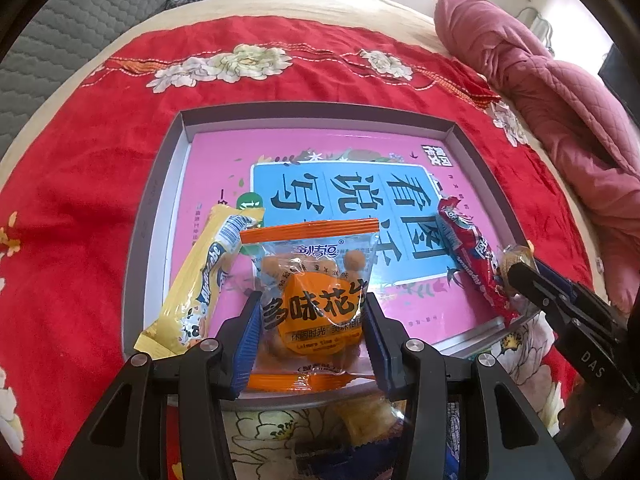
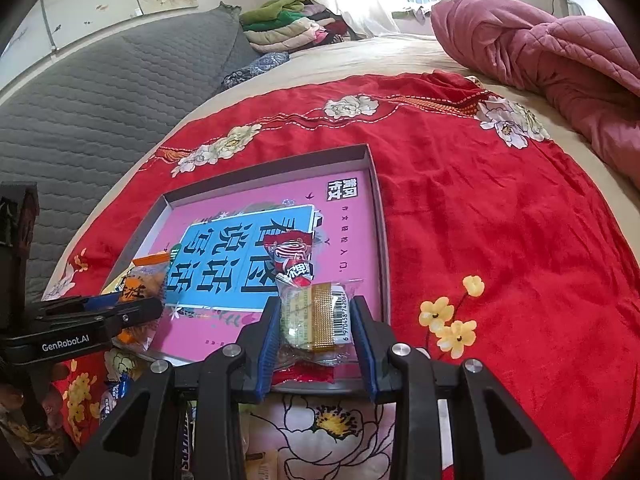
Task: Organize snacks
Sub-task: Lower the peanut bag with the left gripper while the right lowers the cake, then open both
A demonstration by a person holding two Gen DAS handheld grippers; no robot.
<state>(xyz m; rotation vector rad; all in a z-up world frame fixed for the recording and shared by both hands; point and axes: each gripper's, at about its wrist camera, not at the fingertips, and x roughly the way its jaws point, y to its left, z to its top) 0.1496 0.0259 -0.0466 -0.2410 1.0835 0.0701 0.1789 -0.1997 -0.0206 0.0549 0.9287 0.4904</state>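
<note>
A shallow grey box [image 1: 304, 114] lies on the red floral cloth with a pink and blue book cover flat inside it. My left gripper [image 1: 312, 298] is shut on an orange peanut bag [image 1: 316, 256] over the box's near edge. A long yellow packet [image 1: 200, 280] lies at the box's left side and a red sausage packet [image 1: 472, 264] at its right. In the right wrist view my right gripper [image 2: 316, 302] is shut on a clear-wrapped pastry with a gold band [image 2: 316, 316], just in front of the red sausage packet [image 2: 294, 256], over the box's [image 2: 264, 168] near right corner.
A pink quilt [image 2: 560, 48] is heaped at the far right. A grey quilted mat [image 2: 100, 92] runs along the left, with folded clothes [image 2: 288, 28] behind it. Several more snack packets [image 2: 116, 392] lie on the cloth below the box's near edge.
</note>
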